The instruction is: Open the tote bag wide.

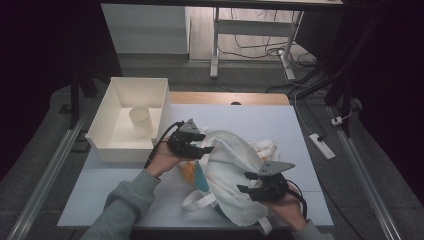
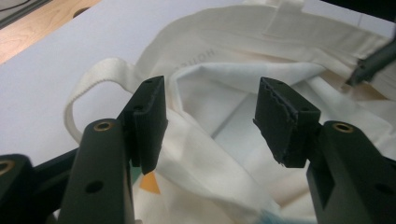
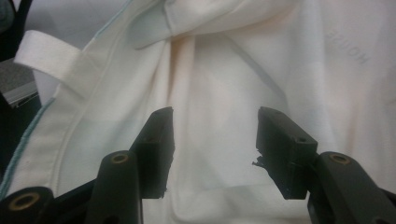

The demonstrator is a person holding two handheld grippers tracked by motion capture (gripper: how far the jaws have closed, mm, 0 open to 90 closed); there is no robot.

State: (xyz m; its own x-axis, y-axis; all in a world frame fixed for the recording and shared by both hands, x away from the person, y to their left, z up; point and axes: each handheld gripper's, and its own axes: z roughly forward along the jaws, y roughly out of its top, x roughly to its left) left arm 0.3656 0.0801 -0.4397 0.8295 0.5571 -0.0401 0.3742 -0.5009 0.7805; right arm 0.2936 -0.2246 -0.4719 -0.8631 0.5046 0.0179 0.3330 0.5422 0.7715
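On white tabletop (image 1: 240, 117) (dim room): cloth bag (image 1: 232, 165).

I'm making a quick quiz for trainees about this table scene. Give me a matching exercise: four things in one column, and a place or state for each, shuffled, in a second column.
Things:
1. cloth tote bag
2. paper cup
3. left claw
4. power strip

Places or states:
A. on the floor, right of the table
B. inside the white bin
C. crumpled on the white tabletop
D. jaws apart, at the bag's upper left edge

Pairs: 1-C, 2-B, 3-D, 4-A
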